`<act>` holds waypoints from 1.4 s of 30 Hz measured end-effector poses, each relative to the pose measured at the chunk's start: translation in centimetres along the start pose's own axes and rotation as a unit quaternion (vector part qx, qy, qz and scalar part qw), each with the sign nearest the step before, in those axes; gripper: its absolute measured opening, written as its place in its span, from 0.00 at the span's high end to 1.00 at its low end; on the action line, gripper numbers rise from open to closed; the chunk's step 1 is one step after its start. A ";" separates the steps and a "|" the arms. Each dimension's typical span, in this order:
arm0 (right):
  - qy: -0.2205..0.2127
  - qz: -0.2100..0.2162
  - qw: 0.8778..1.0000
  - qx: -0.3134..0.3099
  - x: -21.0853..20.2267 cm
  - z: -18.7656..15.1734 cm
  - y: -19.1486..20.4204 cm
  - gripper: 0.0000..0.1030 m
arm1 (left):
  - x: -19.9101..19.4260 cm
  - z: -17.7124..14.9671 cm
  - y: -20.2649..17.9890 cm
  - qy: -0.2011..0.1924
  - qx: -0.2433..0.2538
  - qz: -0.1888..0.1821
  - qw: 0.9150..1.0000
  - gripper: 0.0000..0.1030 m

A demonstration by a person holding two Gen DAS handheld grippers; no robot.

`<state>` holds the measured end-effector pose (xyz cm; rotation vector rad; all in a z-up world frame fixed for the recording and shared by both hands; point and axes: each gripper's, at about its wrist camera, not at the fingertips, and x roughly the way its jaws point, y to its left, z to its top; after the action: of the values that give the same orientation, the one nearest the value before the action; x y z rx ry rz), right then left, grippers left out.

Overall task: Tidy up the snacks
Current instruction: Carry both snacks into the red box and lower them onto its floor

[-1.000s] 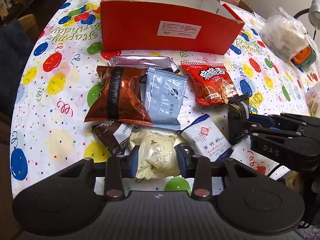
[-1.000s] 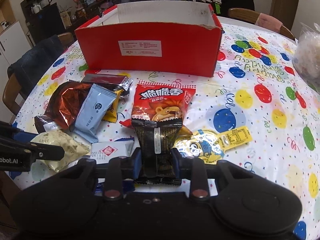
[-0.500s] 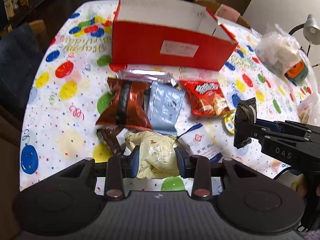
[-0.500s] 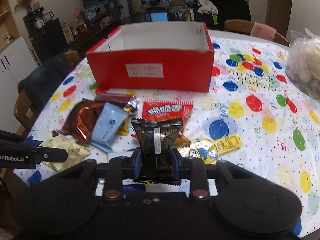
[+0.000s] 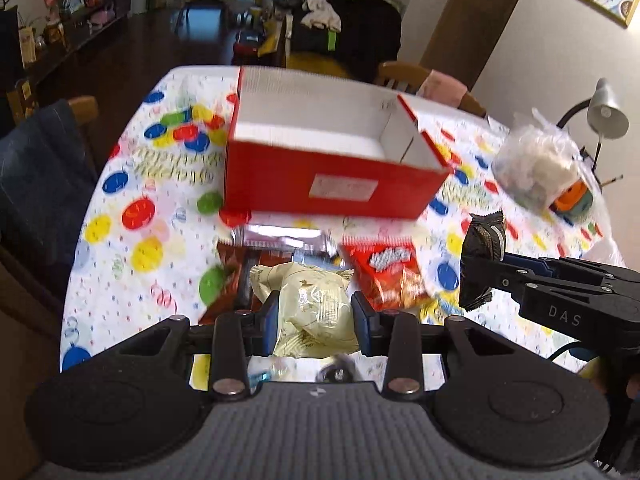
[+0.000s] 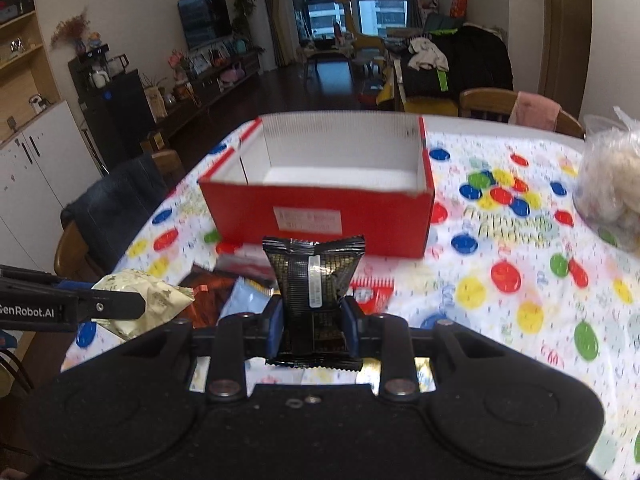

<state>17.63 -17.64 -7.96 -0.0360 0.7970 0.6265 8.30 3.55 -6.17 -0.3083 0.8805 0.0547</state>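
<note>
The left hand-held gripper (image 5: 316, 314) is clamped on a cream snack packet (image 5: 314, 312), and the right hand-held gripper (image 6: 313, 322) is closed tight on a black snack packet (image 6: 314, 280); both packets hang above the desk (image 6: 520, 320). Beneath them, near the desk's front edge, lie a red snack bag (image 5: 390, 278) and other packets, with the open red box (image 6: 316, 216) toward the desk's far edge.

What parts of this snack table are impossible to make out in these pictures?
- White label on the red box: motion blur smears its print in both wrist views.
- Floor of the red box: the near wall hides the front part in the right wrist view.
- Brown packet and blue packet: mostly covered by the cream packet and the black packet that the grippers hold.
- Clear bag: cut off by the right edge, contents unclear.
</note>
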 end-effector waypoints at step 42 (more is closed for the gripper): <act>0.089 0.008 0.995 -0.043 18.5 17.8 -6.2 0.71 | 16.6 21.0 -1.2 0.014 0.006 0.101 0.995 0.65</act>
<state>42.40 -8.65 -9.12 -0.1655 0.9432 0.6796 34.84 7.09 -6.12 -0.2081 0.9372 0.2324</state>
